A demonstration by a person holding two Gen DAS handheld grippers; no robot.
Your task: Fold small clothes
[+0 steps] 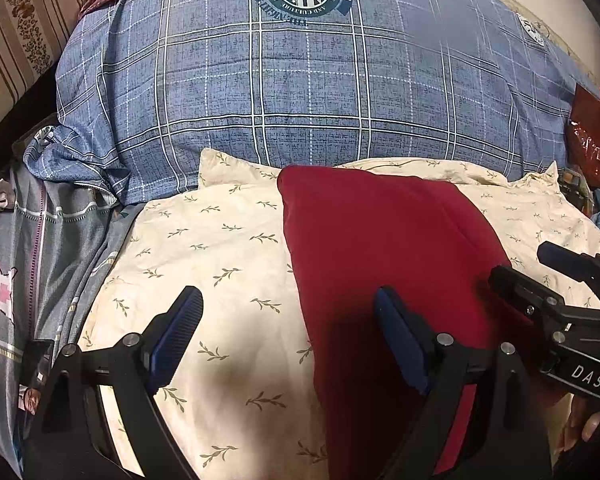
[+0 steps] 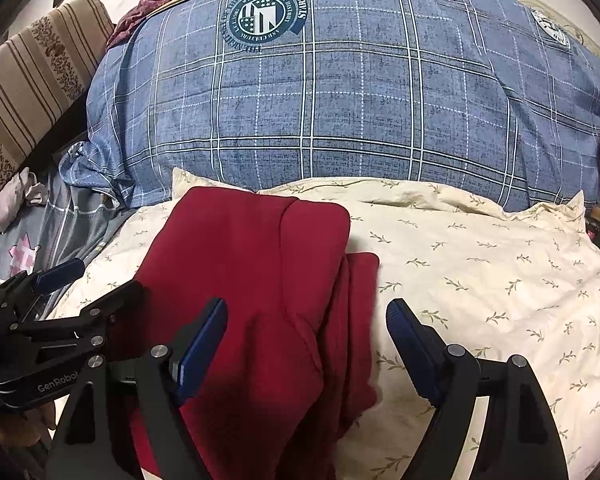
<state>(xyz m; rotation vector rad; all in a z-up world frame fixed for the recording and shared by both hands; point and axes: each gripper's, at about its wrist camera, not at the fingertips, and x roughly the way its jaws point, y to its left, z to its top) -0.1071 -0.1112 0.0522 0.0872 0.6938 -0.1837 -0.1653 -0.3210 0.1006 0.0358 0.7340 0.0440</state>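
Observation:
A dark red garment (image 1: 380,264) lies folded on a cream leaf-print pillow (image 1: 204,248). In the right wrist view the red garment (image 2: 252,288) shows a folded layer with a narrower strip along its right side. My left gripper (image 1: 288,300) is open and empty, its jaws straddling the garment's left edge from above. My right gripper (image 2: 306,312) is open and empty over the garment's right part. Each gripper shows in the other's view: the right gripper (image 1: 524,268) at the right, the left gripper (image 2: 104,276) at the left.
A big blue plaid quilt (image 1: 300,80) rises behind the pillow. A grey patterned sheet (image 1: 40,260) lies left. A striped sofa cushion (image 1: 16,40) stands at far left. Red shiny plastic (image 1: 592,140) sits at the right edge. The cream pillow (image 2: 480,280) extends to the right.

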